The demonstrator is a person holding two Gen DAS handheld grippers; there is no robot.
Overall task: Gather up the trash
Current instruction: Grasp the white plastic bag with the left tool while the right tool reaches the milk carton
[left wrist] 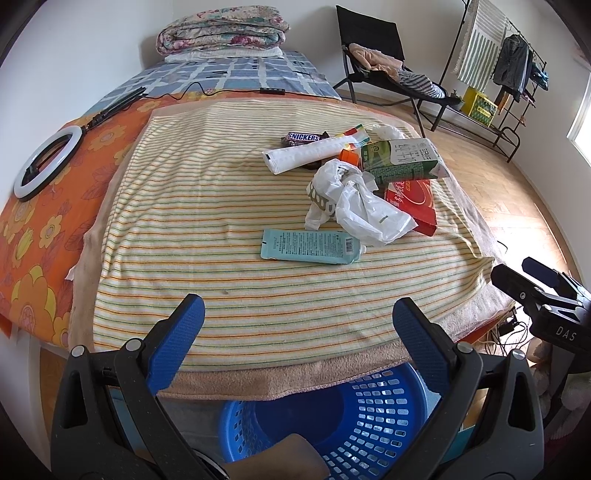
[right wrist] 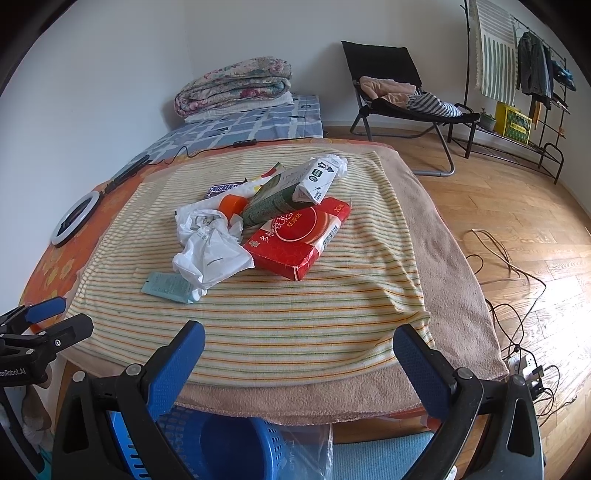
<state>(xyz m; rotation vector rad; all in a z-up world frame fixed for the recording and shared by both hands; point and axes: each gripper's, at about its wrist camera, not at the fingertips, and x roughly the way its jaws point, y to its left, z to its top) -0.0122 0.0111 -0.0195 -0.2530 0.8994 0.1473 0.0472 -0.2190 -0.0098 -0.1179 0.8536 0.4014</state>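
A heap of trash lies on the striped towel (left wrist: 221,229) over the bed: a crumpled white plastic bag (left wrist: 354,199) (right wrist: 210,251), a teal sachet (left wrist: 308,246) (right wrist: 168,287), a red tissue pack (left wrist: 413,201) (right wrist: 299,238), a green-and-white carton (left wrist: 399,160) (right wrist: 291,190), a Snickers wrapper (left wrist: 303,138) (right wrist: 222,189), a white tube (left wrist: 304,155) and an orange cap (right wrist: 232,205). My left gripper (left wrist: 298,323) hangs open over the near towel edge, well short of the heap. My right gripper (right wrist: 298,347) is open too, nothing between its fingers. A blue basket (left wrist: 332,421) (right wrist: 229,443) sits below the bed edge.
A ring light (left wrist: 46,162) and its cable lie on the orange floral sheet at left. Folded quilts (left wrist: 221,33) are stacked at the bed's far end. A black chair (right wrist: 402,99) with clothes and a clothes rack (right wrist: 524,92) stand on the wooden floor, with cables (right wrist: 517,295) at right.
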